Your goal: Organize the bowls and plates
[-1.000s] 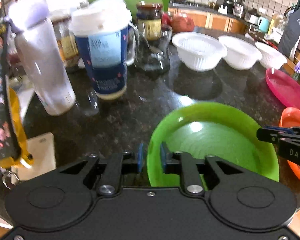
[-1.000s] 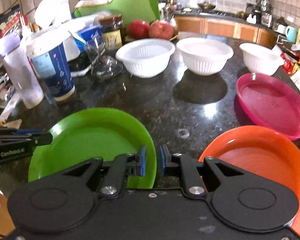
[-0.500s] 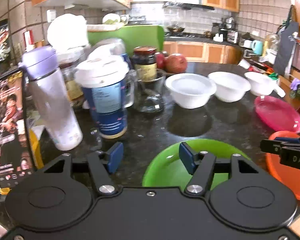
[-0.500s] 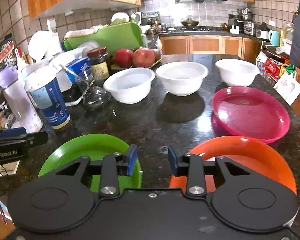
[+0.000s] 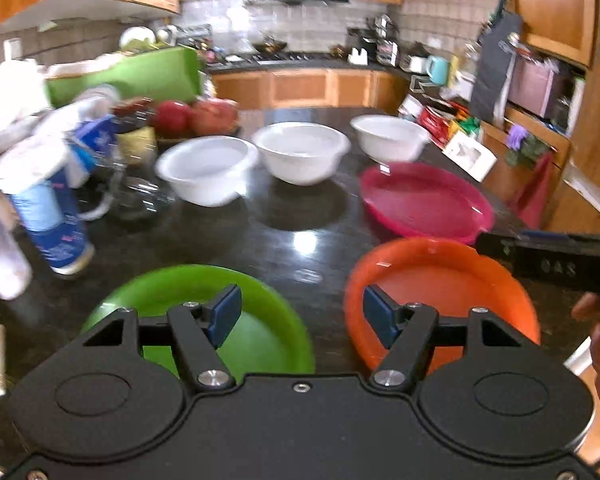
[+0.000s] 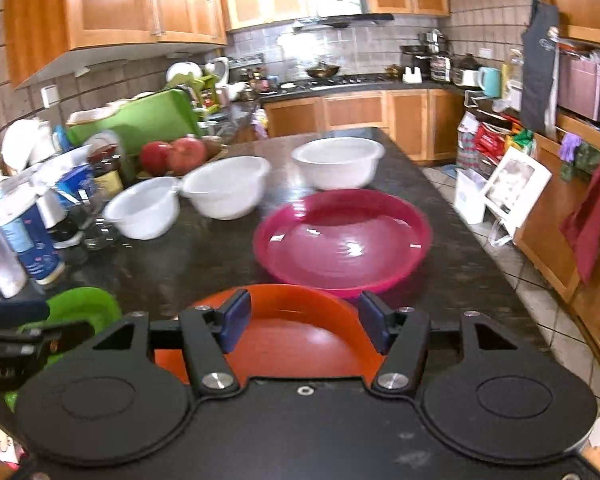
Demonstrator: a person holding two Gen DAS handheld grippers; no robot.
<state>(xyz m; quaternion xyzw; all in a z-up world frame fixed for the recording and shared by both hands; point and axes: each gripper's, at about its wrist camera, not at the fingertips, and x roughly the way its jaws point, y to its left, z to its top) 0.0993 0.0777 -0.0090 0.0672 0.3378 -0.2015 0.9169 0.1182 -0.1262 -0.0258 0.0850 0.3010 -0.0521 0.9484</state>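
Note:
A green plate (image 5: 204, 304), an orange plate (image 5: 440, 280) and a pink plate (image 5: 424, 200) lie on the dark stone counter (image 5: 300, 236). Three white bowls stand in a row behind them (image 5: 208, 168) (image 5: 300, 152) (image 5: 388, 136). My left gripper (image 5: 302, 316) is open and empty, above the gap between the green and orange plates. My right gripper (image 6: 304, 320) is open and empty above the orange plate (image 6: 284, 328), with the pink plate (image 6: 340, 240) just beyond. The green plate (image 6: 84, 304) shows at its left.
Clutter crowds the counter's left: a blue paper cup (image 5: 48, 216), a glass mug (image 5: 136, 192), jars, apples (image 5: 196, 116) and a green cutting board (image 5: 128, 76). The counter's right edge drops to the tiled floor (image 6: 540, 280).
Both grippers have opened wide and pulled back and up. Both views have swung right, off the green plate toward the orange and pink plates.

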